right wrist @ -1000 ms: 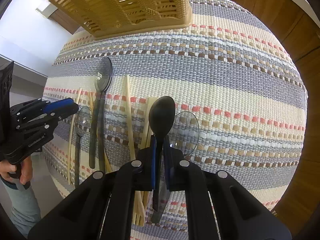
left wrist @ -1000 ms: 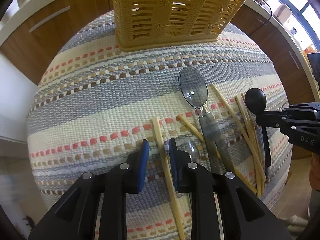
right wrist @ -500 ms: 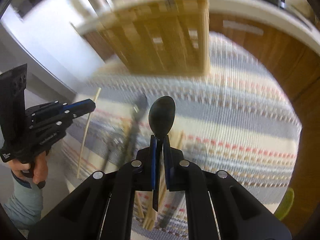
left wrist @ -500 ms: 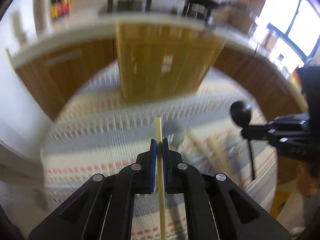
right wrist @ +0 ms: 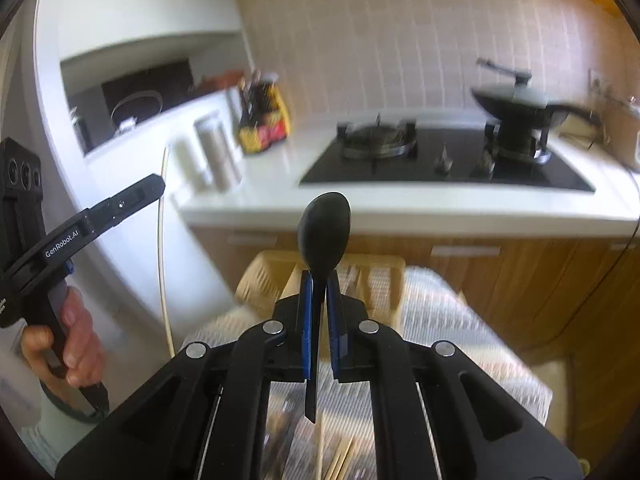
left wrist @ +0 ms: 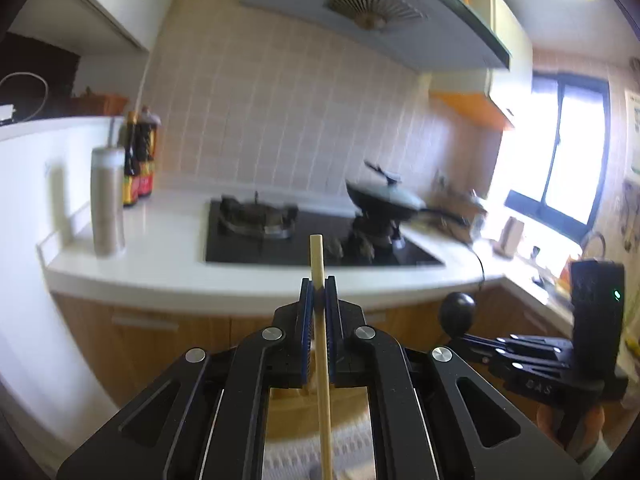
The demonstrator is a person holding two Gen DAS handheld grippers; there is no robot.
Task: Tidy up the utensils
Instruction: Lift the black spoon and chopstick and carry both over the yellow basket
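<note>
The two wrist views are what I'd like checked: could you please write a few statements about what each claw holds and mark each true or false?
1. The left claw is shut on a chopstick. True.
2. The right claw is open with nothing in it. False: it is shut on a black spoon, bowl end pointing forward.
3. In the right wrist view, a yellow basket stands on the striped cloth beyond the right claw. True.
4. The covered pan sits on the left burner of the stove. False: it sits on the right burner.
5. More chopsticks lie on the cloth below the right claw. True.
</note>
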